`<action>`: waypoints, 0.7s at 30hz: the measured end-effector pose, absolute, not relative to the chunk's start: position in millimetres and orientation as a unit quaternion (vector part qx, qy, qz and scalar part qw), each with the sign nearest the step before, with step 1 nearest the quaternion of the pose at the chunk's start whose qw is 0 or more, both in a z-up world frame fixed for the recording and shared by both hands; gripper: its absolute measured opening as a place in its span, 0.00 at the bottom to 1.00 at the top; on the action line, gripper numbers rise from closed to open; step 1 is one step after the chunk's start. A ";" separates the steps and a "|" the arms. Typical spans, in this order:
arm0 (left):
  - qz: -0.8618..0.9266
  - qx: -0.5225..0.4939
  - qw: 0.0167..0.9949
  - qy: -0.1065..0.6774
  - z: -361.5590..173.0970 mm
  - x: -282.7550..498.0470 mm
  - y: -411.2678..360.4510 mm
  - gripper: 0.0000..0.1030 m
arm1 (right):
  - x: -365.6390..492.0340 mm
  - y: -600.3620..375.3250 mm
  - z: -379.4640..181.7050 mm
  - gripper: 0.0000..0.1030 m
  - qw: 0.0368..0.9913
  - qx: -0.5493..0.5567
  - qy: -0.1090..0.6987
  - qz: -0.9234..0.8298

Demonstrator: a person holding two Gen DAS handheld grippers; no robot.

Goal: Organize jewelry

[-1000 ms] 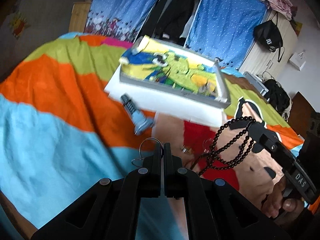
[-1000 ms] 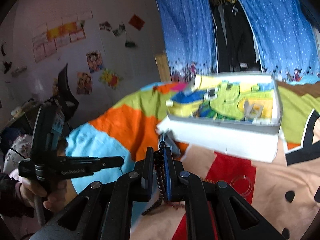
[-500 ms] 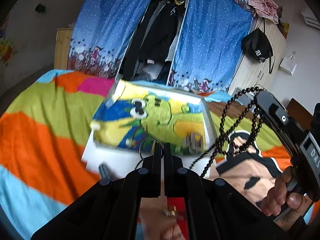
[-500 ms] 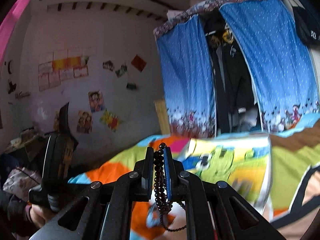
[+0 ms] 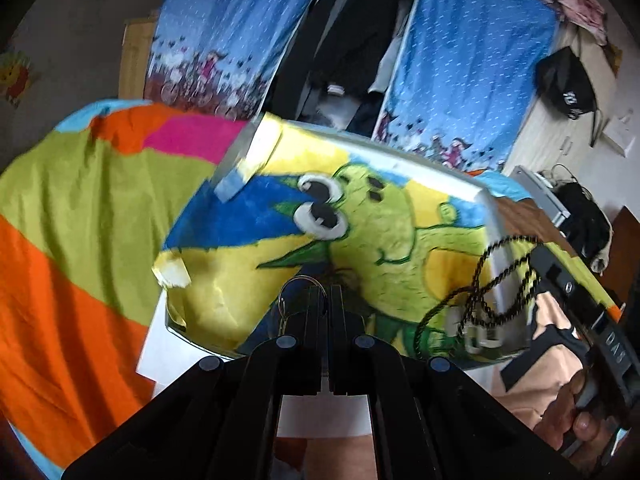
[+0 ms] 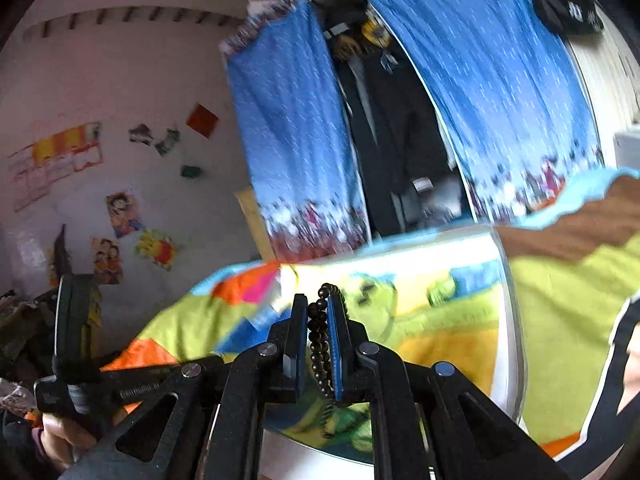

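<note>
The bead necklace (image 6: 319,334) is clamped in the right gripper (image 6: 318,320) and hangs above the tray (image 5: 494,216). The left gripper (image 5: 325,300) is closed on a thin ring (image 5: 298,284), also above the tray, which lies on the blanket (image 5: 60,216)

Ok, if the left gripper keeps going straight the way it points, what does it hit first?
Probably the tray: the left gripper, shut on a ring, aims at the tray's cartoon lining, near the green figure. Nothing shows between them, though depth is unclear.
</note>
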State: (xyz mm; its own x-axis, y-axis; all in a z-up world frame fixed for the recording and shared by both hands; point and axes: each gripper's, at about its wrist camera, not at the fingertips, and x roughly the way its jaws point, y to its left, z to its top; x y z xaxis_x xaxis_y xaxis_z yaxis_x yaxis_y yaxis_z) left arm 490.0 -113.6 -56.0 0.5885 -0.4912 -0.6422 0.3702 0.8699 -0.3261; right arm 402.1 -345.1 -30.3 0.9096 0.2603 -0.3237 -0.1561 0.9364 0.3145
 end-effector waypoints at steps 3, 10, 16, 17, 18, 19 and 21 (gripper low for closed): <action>-0.236 -0.081 0.883 0.397 -70.3 498.1 -113.8 0.00 | 408.1 -346.5 -47.1 0.09 0.963 0.142 0.208 0.100; -0.220 -0.072 0.881 0.412 -77.7 500.6 -117.8 0.00 | 412.0 -346.4 -68.2 0.10 0.955 0.134 0.249 0.086; -0.190 -0.045 0.888 0.417 -70.4 494.6 -124.7 0.29 | 414.0 -348.1 -68.2 0.15 0.955 0.119 0.264 0.067; -0.186 -0.045 0.889 0.415 -68.6 492.8 -124.6 0.48 | 414.4 -348.9 -68.0 0.24 0.955 0.117 0.266 0.064; -0.179 -0.050 0.894 0.408 -65.0 488.6 -123.4 0.54 | 410.7 -349.1 -66.4 0.29 0.956 0.114 0.264 0.060; -0.174 -0.057 0.899 0.397 -59.8 483.4 -121.7 0.55 | 407.8 -350.1 -65.0 0.38 0.957 0.114 0.261 0.057; -0.169 -0.057 0.904 0.388 -50.6 477.1 -122.8 0.55 | 402.1 -351.5 -60.2 0.43 0.959 0.113 0.255 0.055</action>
